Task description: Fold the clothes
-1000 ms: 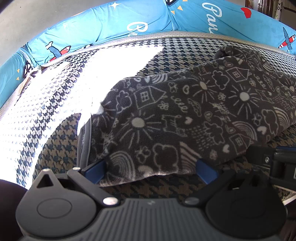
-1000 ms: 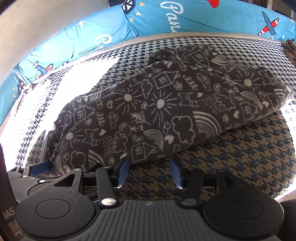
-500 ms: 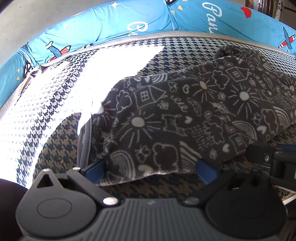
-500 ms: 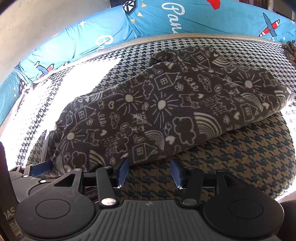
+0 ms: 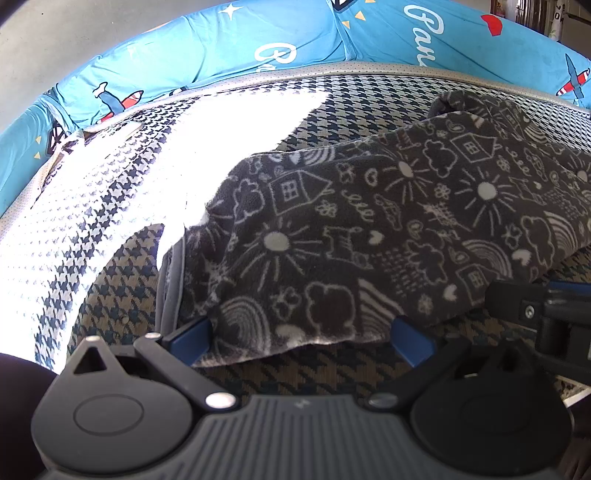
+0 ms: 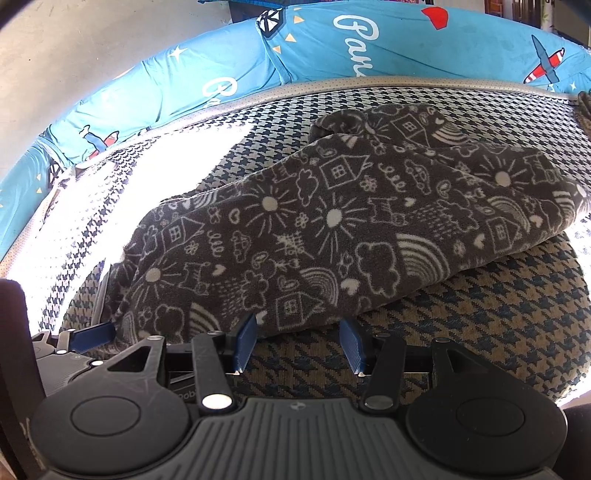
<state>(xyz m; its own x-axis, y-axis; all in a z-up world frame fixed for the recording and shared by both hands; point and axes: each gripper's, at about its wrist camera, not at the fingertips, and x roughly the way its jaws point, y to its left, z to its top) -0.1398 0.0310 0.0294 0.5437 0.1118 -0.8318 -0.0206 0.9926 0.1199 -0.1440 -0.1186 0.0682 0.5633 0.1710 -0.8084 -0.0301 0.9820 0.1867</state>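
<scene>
Nothing is shifting since the earlier frames: the left gripper (image 5: 301, 339) and right gripper (image 6: 297, 341) are both hovering with jaws open at the near hem of the patterned fleece garment (image 6: 332, 236), which is lying on the houndstooth bed (image 6: 480, 332), seemingly lining up a fold.

houndstooth cover (image 5: 122, 280): partly sunlit | blue printed bolster (image 6: 332, 48): along far edge | grey wall (image 5: 74, 33): behind
</scene>
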